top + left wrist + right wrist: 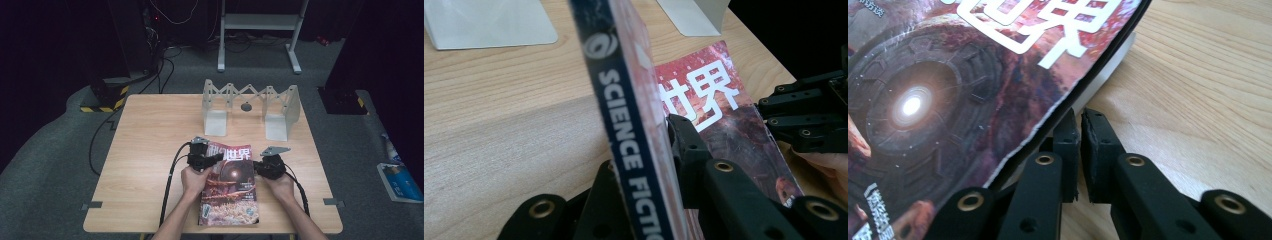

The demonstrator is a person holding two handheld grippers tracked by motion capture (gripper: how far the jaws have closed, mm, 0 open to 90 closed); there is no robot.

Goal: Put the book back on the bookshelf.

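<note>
A science fiction magazine (232, 185) with a dark red cover lies on the wooden table (145, 155) near its front edge. My left gripper (216, 158) is at its upper left edge, shut on the blue spine (616, 95), which stands tilted up off the table between the jaws (644, 145). My right gripper (258, 168) rests at the upper right edge. Its jaws (1079, 120) stand a thin slit apart with nothing between them, just beside and under the lifted cover edge (1068, 95). The right gripper (809, 120) also appears across the cover in the left gripper view.
A white folding rack (250, 100) with two upright end plates stands at the back of the table, with a small dark round thing (246, 106) between them. Cables trail off the left side. A blue-and-white item (400, 182) lies on the floor at the right.
</note>
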